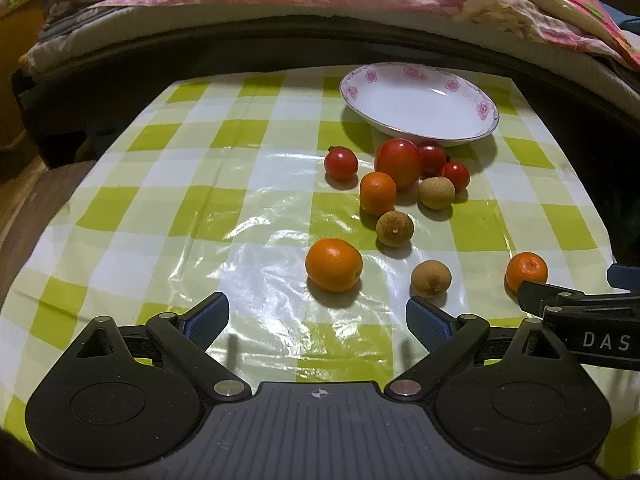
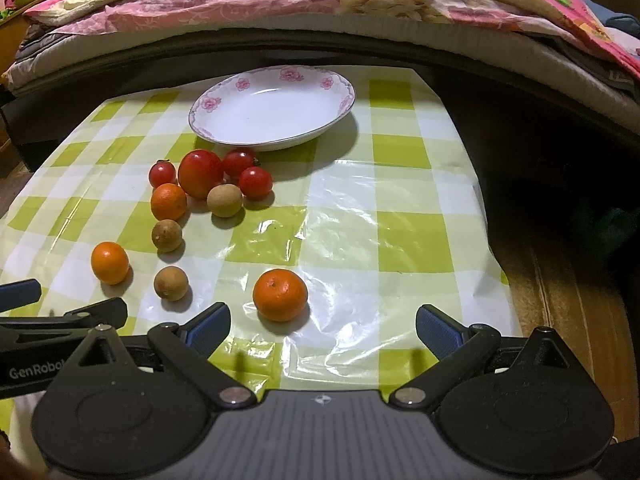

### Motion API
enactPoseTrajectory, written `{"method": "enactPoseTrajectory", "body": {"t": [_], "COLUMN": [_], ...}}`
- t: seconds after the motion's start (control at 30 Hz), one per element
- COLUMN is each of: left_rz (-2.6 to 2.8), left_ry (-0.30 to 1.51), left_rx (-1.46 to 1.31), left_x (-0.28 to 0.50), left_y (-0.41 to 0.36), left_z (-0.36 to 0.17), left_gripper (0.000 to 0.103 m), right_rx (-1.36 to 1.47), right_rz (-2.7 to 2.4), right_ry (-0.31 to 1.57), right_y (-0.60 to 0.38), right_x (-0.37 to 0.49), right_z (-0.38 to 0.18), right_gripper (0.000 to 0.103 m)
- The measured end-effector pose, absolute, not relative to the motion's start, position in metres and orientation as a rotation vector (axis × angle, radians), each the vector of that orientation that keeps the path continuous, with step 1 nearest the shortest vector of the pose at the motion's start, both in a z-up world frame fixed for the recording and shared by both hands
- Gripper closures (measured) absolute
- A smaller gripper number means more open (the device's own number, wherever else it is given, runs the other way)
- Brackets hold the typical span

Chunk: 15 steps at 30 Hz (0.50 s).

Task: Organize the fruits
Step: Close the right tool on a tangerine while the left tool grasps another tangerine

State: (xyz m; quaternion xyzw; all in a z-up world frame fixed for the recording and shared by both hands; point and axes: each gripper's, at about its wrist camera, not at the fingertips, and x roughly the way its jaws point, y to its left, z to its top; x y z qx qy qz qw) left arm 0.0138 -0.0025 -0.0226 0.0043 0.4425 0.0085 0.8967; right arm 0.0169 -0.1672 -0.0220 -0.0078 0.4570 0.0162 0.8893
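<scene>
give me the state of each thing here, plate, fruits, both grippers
plate: upright on the tablecloth, nothing in it
tomatoes: four, clustered just in front of the plate, on the cloth
oranges: three, loose on the cloth, none gripped
brown fruits: three, loose on the cloth
left gripper: open, holding nothing
right gripper: open, holding nothing, one orange just ahead of it

Open checkered tablecloth (image 2: 400,208) right of the fruit cluster, passable up to the floral plate (image 2: 344,100). Tomatoes (image 2: 200,172), oranges (image 2: 168,201) and longans (image 2: 167,235) crowding the left approach.
</scene>
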Motion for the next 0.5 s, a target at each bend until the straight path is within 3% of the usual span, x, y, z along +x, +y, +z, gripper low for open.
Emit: {"method": "enactPoseTrajectory", "body": {"t": [0.37,0.5], "left_rz": [-0.021,-0.041], "left_ry": [0.862,0.891], "left_rx": [0.044,0.0], "left_x": [0.026,0.035], "left_y": [-0.002,0.004], "left_z": [-0.028,-0.036], "left_gripper": [0.007,0.013], "right_rx": [-0.027,-0.013], "right_rz": [0.084,0.1], "right_ry": [0.934,0.94], "right_y": [-0.169,-0.173], "right_x": [0.027,0.029], "right_z": [-0.021,-0.022], "right_gripper": [0.007,0.016]}}
